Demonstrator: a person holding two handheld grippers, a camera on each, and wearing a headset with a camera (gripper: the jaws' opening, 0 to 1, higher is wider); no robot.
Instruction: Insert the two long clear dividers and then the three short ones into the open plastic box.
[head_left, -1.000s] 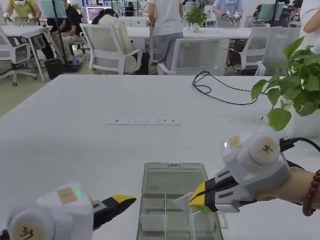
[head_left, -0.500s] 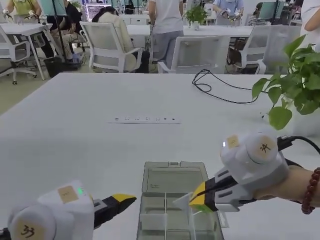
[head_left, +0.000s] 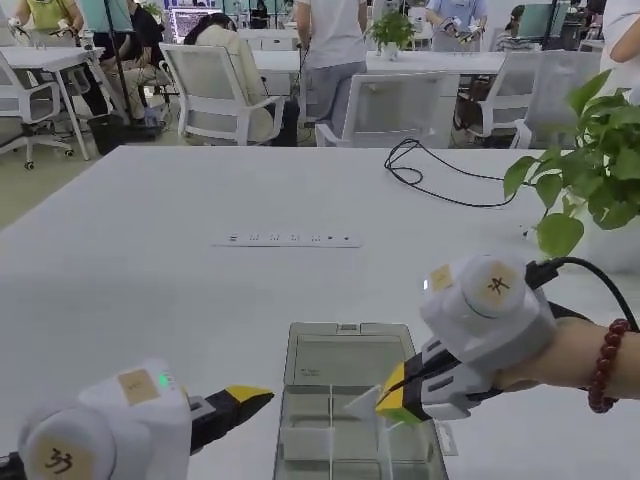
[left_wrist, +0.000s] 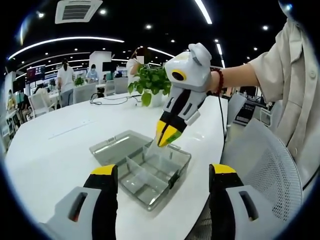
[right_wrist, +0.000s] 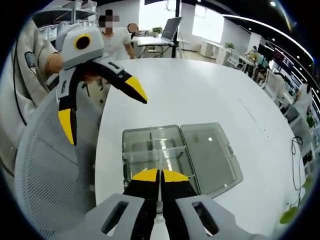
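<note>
The open clear plastic box (head_left: 300, 455) lies at the near table edge, its lid (head_left: 350, 360) flat behind it. Clear dividers (head_left: 330, 420) stand in the tray. My right gripper (head_left: 388, 402) hovers over the tray's right part, shut on a clear divider (head_left: 360, 405) that points down into the box. In the right gripper view the shut jaws (right_wrist: 160, 176) pinch that divider (right_wrist: 150, 159) across the box (right_wrist: 150, 140). My left gripper (head_left: 248, 400) is open to the left of the box; in its own view the jaws (left_wrist: 164, 172) frame the box (left_wrist: 135, 172) and the right gripper (left_wrist: 167, 136).
A potted plant (head_left: 590, 180) stands at the right edge of the table. A black cable (head_left: 440, 180) and a flush socket strip (head_left: 290, 240) lie further back. White chairs (head_left: 395, 110) and people are beyond the table. A mesh chair (right_wrist: 55, 170) is at the near side.
My right gripper's body has swung slightly left and up while its tips and the divider stay over the box. The left gripper has hardly moved.
</note>
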